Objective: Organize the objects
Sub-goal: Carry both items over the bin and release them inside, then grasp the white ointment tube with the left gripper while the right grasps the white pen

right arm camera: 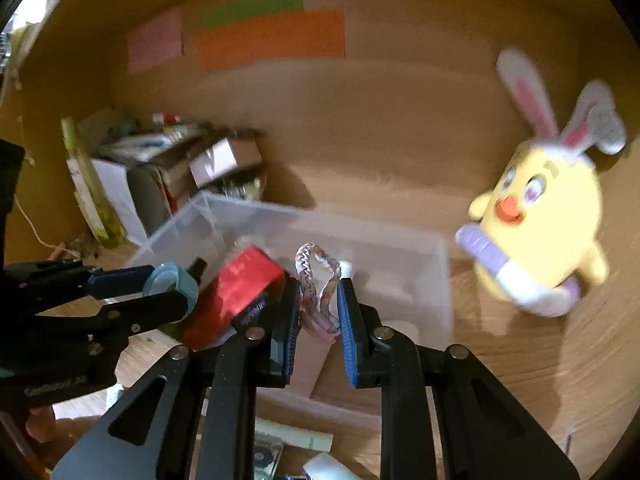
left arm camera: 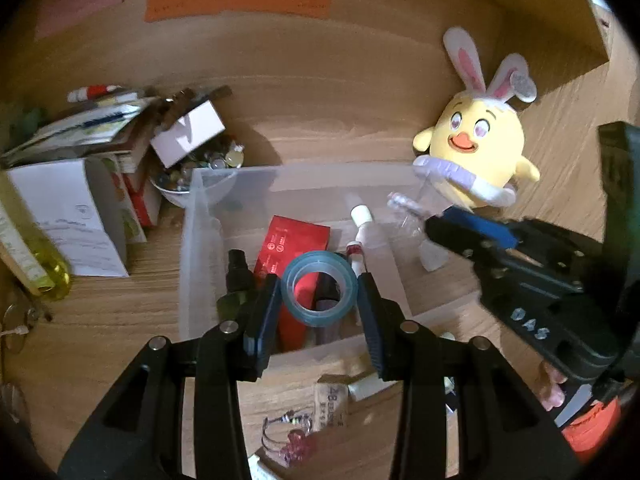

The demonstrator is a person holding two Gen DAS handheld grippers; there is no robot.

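Over the clear plastic bin, the left gripper clamps a blue tape roll and the right gripper pinches a braided headband — crowded together, they could collide, or a release could miss the bin
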